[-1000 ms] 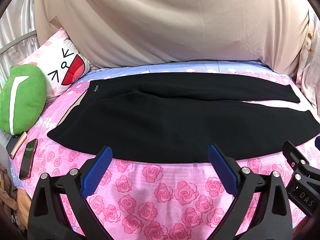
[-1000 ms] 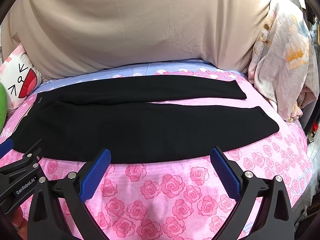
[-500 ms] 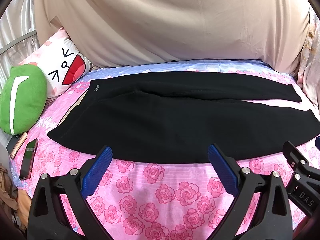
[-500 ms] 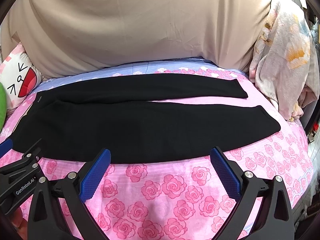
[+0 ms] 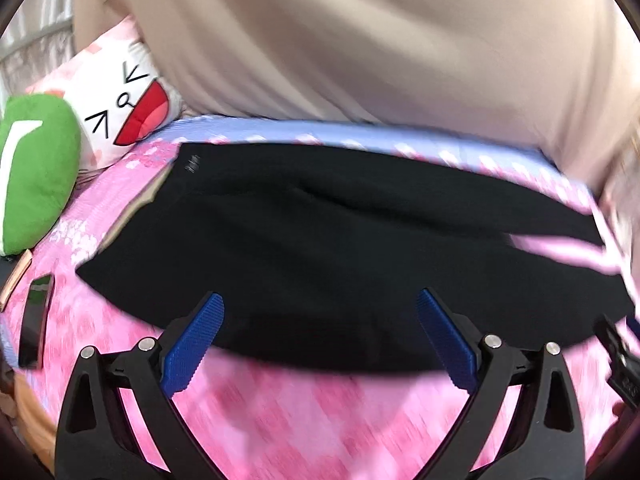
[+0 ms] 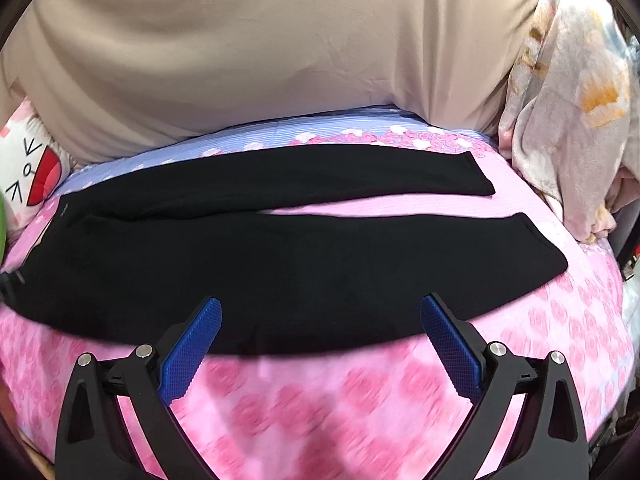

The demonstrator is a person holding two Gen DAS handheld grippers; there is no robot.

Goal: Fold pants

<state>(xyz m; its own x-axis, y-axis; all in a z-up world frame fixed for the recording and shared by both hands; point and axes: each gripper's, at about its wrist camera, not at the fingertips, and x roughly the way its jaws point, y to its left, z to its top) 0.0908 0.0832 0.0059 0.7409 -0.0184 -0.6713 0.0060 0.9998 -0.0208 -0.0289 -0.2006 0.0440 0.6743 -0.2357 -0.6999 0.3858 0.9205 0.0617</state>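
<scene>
Black pants (image 5: 320,248) lie flat across the pink rose-print bed (image 5: 300,412), waistband at the left, two legs spread toward the right. In the right wrist view the pants (image 6: 280,264) show both leg ends at the right. My left gripper (image 5: 320,312) is open and empty, its blue fingertips over the near edge of the pants toward the waist. My right gripper (image 6: 320,314) is open and empty over the near edge of the near leg. The right gripper's edge shows at the far right of the left wrist view (image 5: 620,360).
A green cushion (image 5: 36,176) and a white face pillow (image 5: 124,116) sit at the left. A phone (image 5: 34,320) lies at the bed's left edge. A beige sheet (image 6: 260,48) hangs behind. A floral blanket (image 6: 572,112) is piled at the right.
Both grippers have moved forward and down toward the pants; their tips now overlap the near edge. Both views are motion blurred. The pants have not moved.
</scene>
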